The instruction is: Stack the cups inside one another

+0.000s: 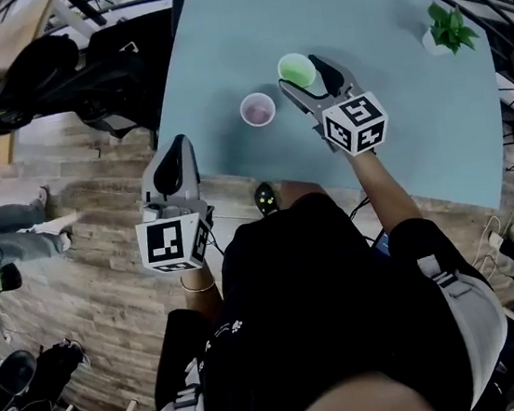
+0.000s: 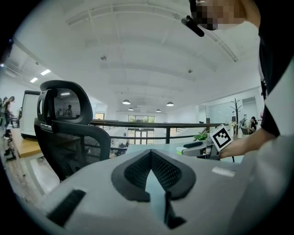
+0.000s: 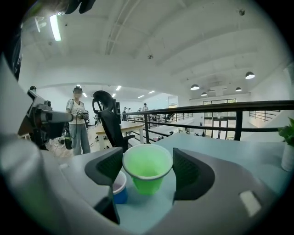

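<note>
A green cup (image 1: 294, 66) stands upright on the light blue table (image 1: 415, 123), with a smaller blue cup (image 1: 258, 109) with a pale pink inside just to its left. My right gripper (image 1: 300, 76) is open with one jaw on each side of the green cup (image 3: 147, 169); the blue cup (image 3: 118, 189) sits by its left jaw. My left gripper (image 1: 177, 146) hangs off the table's near left corner, over the wooden floor. Its jaws meet at the tips (image 2: 150, 153) and hold nothing. The right gripper (image 2: 202, 148) shows in the left gripper view.
A small potted plant (image 1: 448, 30) stands at the table's far right. A black office chair (image 1: 33, 74) is beyond the table's left edge, with a wooden desk behind it. A metal railing (image 3: 220, 110) runs past the far side. A person (image 3: 78, 120) stands at the left.
</note>
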The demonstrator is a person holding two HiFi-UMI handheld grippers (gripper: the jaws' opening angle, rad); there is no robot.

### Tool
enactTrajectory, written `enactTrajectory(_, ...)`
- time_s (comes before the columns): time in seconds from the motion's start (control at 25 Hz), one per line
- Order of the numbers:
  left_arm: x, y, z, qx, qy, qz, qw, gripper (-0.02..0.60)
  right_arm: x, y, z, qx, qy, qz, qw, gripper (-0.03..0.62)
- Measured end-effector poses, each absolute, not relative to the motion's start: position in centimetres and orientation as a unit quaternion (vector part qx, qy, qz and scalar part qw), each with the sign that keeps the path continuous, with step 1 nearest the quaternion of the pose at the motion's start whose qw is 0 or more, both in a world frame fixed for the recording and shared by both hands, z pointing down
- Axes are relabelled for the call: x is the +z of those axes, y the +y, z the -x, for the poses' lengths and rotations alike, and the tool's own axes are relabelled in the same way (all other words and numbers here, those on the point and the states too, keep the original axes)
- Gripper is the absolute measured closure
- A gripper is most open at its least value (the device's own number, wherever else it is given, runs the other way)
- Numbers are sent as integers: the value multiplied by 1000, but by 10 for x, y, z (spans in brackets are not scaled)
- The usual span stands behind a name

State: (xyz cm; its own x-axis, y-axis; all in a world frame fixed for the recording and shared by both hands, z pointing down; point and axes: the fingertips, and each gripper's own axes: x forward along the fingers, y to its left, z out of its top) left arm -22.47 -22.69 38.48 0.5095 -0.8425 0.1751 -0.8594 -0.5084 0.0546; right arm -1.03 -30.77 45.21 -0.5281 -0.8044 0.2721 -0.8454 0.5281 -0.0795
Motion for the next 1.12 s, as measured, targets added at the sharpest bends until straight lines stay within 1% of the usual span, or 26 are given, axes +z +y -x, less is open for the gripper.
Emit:
enactTrajectory(0.32, 387, -213, 235, 63, -498, -862, 71, 589, 447, -289, 49, 100, -892, -429, 101, 256)
enactTrajectory(0.56, 383, -209, 247, 59, -505, -858, 66, 589, 450, -283, 72, 100, -902, -405, 114, 256)
enactTrajectory(1.12, 387, -198, 265, 54, -524, -847, 75, 589, 470, -276, 97, 109, -908, -380, 139, 255)
